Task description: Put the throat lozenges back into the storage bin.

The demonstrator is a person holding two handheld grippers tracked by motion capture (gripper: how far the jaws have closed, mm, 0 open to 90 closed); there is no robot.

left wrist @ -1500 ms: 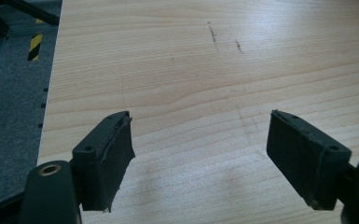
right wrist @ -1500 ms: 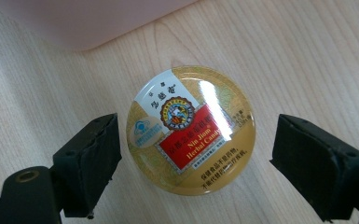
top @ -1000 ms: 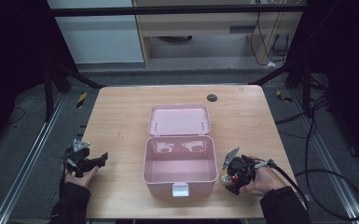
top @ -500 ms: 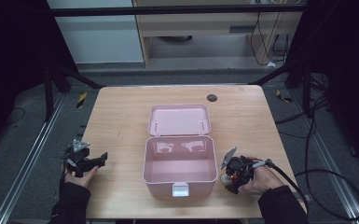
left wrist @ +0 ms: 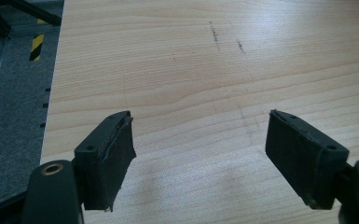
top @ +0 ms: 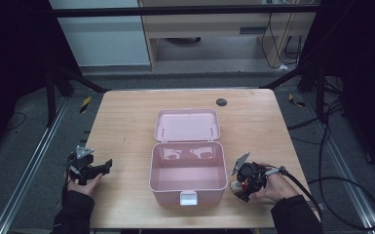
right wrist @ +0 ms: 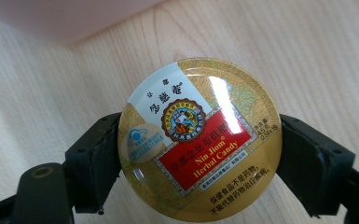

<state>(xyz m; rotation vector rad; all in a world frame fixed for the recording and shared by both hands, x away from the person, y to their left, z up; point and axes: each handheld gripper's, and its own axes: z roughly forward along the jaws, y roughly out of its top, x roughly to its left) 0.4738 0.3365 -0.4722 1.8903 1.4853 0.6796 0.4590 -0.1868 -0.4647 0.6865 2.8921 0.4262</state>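
A round gold candy tin (right wrist: pixel 199 140) with a red and white label sits between the jaws of my right gripper (right wrist: pixel 200 154), which is shut on its sides just over the wooden table. From above, that right gripper (top: pixel 243 183) is right of the open pink box (top: pixel 188 165), near its front right corner, and the tin (top: pixel 235 186) peeks out below it. My left gripper (top: pixel 100 169) rests near the table's left edge, open; in the left gripper view its jaws stand wide apart around bare wood, the left gripper (left wrist: pixel 200 149) holding nothing.
The pink box is empty, its lid (top: pixel 188 125) lying back flat toward the far side, a white latch (top: pixel 188 198) at the front. A small dark round hole cover (top: pixel 221 102) is at the table's far edge. Floor rails and cables flank the table (top: pixel 126 122).
My right gripper with the tin has shifted slightly lower and toward the table's front. The left gripper has not moved.
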